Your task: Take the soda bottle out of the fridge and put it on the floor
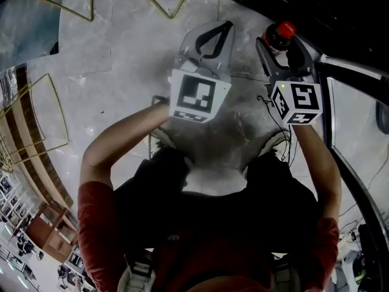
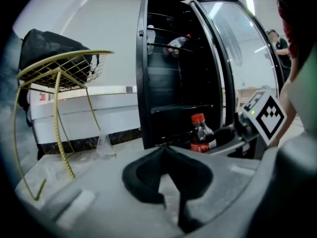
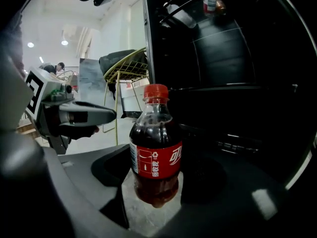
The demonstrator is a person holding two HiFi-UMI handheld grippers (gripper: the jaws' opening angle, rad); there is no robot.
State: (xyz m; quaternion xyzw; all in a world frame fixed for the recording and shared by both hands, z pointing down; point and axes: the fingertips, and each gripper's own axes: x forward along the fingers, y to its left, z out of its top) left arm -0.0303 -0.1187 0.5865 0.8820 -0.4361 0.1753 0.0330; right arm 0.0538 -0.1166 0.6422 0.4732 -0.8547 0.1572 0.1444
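Red sleeves (image 1: 94,224) and a dark torso filled the bottom of the head view, with both forearms reaching up the frame over the pale marbled floor (image 1: 121,59). At centre, the left gripper (image 1: 226,26) had its black jaws together at the tips with nothing between them; its own view showed the same closed pads and only floor behind them. At upper right of the head view, the right gripper (image 3: 158,171) was clamped on the soda bottle (image 3: 155,133), which stood upright between the jaws, red cap up, red label facing the camera. Whether its base touched the floor could not be told. The bottle was outside the fridge (image 3: 237,83), just in front of its dark open shelves. A second bottle (image 3: 210,1) lay on an upper shelf. The glass door (image 2: 242,68) stood open at right of the left gripper view, and far left stood a yellow wire chair (image 2: 59,73) carrying a dark bag (image 2: 44,46)
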